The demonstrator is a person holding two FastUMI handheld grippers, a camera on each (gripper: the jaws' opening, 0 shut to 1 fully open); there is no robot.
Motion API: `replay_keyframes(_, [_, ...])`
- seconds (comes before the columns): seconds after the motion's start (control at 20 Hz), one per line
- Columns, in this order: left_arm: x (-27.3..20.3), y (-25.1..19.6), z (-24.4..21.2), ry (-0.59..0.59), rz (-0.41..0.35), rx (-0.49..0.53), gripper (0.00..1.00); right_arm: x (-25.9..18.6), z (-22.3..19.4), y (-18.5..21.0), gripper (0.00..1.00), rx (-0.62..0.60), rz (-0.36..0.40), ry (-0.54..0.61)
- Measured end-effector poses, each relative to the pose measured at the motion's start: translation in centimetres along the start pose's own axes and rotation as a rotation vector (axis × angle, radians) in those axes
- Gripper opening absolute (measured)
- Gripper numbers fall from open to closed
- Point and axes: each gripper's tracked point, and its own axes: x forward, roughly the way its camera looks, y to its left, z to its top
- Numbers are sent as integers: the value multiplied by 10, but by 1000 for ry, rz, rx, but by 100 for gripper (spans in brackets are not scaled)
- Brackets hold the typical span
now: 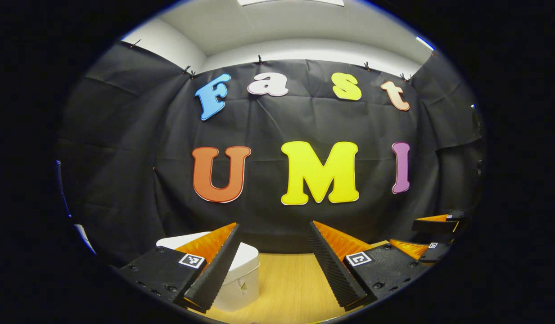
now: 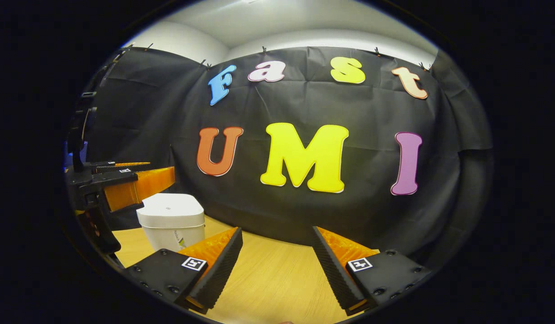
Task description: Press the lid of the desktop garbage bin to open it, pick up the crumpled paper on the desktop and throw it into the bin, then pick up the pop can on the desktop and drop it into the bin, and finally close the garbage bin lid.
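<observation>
1. Your left claw [image 1: 272, 258] stands wide open with nothing between its fingers; your right claw [image 2: 277, 265] is spread just as wide and also holds nothing. Both hang above the wooden worktop [image 2: 268, 279].
2. The garbage bin [image 2: 171, 220] stands on the worktop to the left, near the booth wall, with its lid [image 2: 169, 205] down flat. In the left gripper view the bin [image 1: 241, 274] sits just behind your left claw's left finger.
3. A shut lid fits two stages: before any pressing, or after the last closing. I cannot tell which, and I cannot make out the crumpled paper or the pop can in these views.
4. Handling, as a judgement: the bin looks like light, smooth plastic, so a sideways shove could slide it. If the lid needs pressing, push straight down on its flat top, not at its rim.
5. Paper of that kind would be soft and very light; a pinch across its bulk should hold. A pop can is thin-walled and slick, so take it across the middle of the body, gently, or it may dent or slip.
6. Room: the worktop between and right of the claws lies open. The wall stands close behind the bin, and your left claw [image 2: 124, 180] hovers just beside it, so mind both there.
</observation>
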Motion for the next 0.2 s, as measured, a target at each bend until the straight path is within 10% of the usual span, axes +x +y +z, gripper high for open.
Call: replay_keyframes(0.2, [-12, 1, -6, 0, 38, 10, 98, -6, 7, 9, 98, 5, 41, -25])
